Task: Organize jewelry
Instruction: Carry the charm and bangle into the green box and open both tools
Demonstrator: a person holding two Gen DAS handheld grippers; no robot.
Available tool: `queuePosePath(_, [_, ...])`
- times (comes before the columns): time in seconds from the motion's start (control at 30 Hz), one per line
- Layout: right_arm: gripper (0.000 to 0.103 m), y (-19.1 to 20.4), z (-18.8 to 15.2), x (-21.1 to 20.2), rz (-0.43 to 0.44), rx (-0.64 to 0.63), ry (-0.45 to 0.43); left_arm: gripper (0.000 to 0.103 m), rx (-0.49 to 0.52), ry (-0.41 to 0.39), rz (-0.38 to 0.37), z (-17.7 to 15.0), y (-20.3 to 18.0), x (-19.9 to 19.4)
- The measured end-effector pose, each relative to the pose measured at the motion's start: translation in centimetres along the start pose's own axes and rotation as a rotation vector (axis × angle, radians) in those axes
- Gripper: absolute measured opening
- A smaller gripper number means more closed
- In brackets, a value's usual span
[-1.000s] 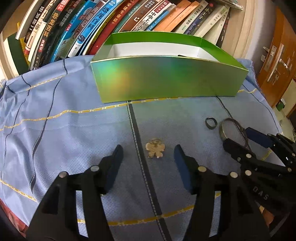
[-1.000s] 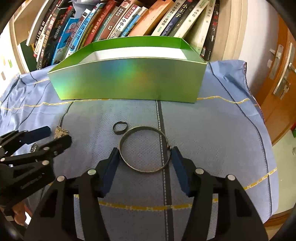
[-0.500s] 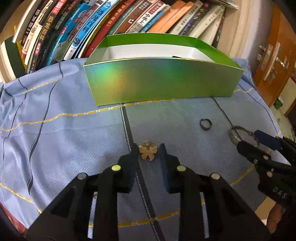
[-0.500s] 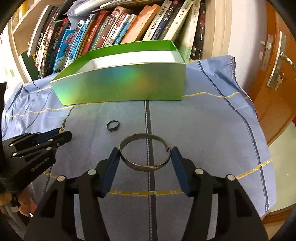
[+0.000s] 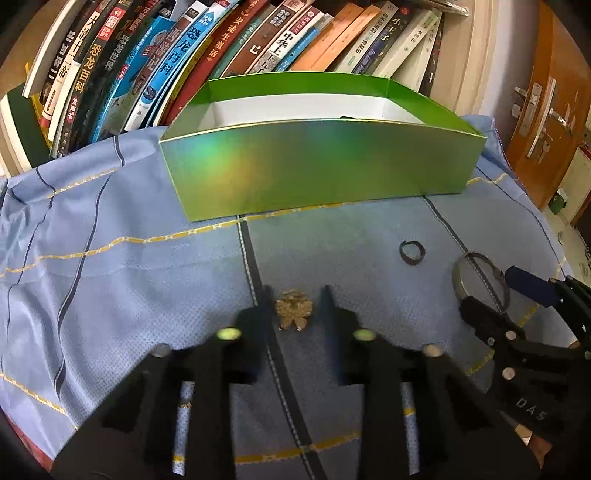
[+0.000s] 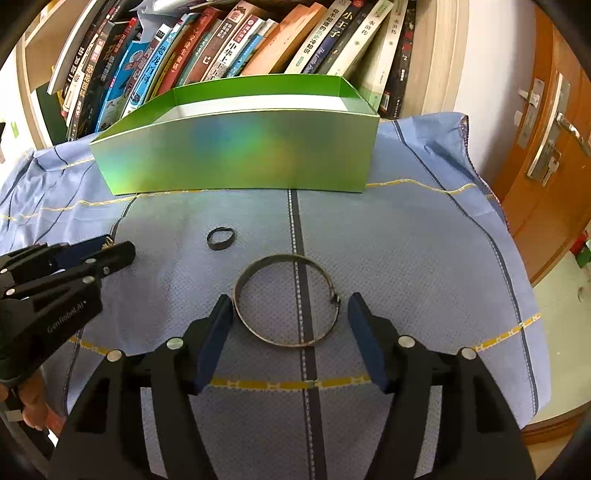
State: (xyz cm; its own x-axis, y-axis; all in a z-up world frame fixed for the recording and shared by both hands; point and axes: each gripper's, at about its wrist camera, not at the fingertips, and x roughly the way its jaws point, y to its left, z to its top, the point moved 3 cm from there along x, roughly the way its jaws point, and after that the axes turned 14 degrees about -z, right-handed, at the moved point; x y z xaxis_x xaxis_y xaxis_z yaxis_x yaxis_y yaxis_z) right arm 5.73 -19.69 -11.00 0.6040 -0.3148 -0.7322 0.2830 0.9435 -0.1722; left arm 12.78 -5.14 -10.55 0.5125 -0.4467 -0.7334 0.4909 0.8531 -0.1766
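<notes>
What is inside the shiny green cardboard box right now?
Over the near wall of the shiny green cardboard box only white inner lining and one small dark edge at the rim show. The wall hides the floor, so any jewelry inside cannot be confirmed.

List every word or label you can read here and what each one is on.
"DAS": right gripper, on its body.
"恐龙百科": blue book spine.
"小王子": dark book spine.
"GenRobot.AI", faint: left gripper, on its body.
Other spines on the row of books are too small or blurred.
</notes>
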Motion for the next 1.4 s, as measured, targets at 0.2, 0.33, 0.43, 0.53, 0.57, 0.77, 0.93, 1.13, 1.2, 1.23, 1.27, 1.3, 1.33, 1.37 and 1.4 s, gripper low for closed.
queuePosePath(0.2, [0.058, -0.4, 0.1, -0.2, 0.032, 0.018, 0.003, 0.021, -0.029, -0.006, -0.006, -0.2, 0.5, -0.5])
queuePosePath(0.33, [0.058, -1.4, 0.5, -1.1, 0.044, 0.046, -0.018, 0.021, -0.015, -0.023, -0.005, -0.2, 0.2, -1.4])
queuePosePath(0.43, [0.058, -2.1, 1.1, -2.1, 0.051, 0.065, -0.042, 0.021, -0.007, -0.037, -0.009, -0.2, -0.2, -2.0])
queuePosePath(0.53, [0.058, -2.4, 1.5, -2.9, 0.049, 0.071, -0.065, 0.021, -0.007, -0.045, -0.012, -0.2, -0.4, -2.3])
queuePosePath(0.57, [0.058, -2.5, 1.6, -3.1, 0.05, 0.07, -0.072, 0.021, -0.008, -0.049, -0.012, -0.2, -0.4, -2.5])
queuePosePath(0.77, [0.058, -1.8, 1.6, -2.8, 0.02, 0.051, -0.066, 0.021, -0.014, -0.055, -0.002, -0.2, 0.0, -2.7])
queuePosePath(0.93, [0.058, -1.0, 1.1, -2.3, -0.012, 0.033, -0.054, 0.021, -0.021, -0.061, 0.021, -0.3, 0.2, -2.9])
queuePosePath(1.13, [0.058, -0.8, 1.4, -2.6, -0.02, 0.041, -0.059, 0.021, -0.021, -0.08, 0.049, -0.3, 0.3, -3.5])
queuePosePath(1.2, [0.058, -0.9, 2.1, -3.3, -0.024, 0.051, -0.08, 0.021, -0.023, -0.096, 0.057, -0.1, 0.4, -4.1])
queuePosePath(1.23, [0.058, -1.0, 2.5, -3.7, -0.026, 0.055, -0.094, 0.021, -0.022, -0.109, 0.064, 0.2, 0.4, -4.5])
queuePosePath(1.27, [0.058, -1.1, 2.8, -4.0, -0.029, 0.059, -0.106, 0.021, -0.018, -0.124, 0.074, 0.5, 0.4, -5.0])
queuePosePath(1.3, [0.058, -1.2, 3.4, -4.4, -0.034, 0.061, -0.123, 0.021, -0.014, -0.137, 0.079, 0.8, 0.4, -5.3])
queuePosePath(1.33, [0.058, -1.2, 4.0, -4.9, -0.038, 0.06, -0.141, 0.021, -0.011, -0.154, 0.087, 1.3, 0.4, -5.8])
queuePosePath(1.37, [0.058, -1.1, 4.5, -5.2, -0.041, 0.058, -0.154, 0.021, -0.008, -0.169, 0.093, 1.7, 0.4, -6.2])
queuePosePath(1.4, [0.058, -1.1, 5.1, -5.7, -0.044, 0.057, -0.172, 0.021, -0.006, -0.18, 0.096, 2.1, 0.4, -6.5])
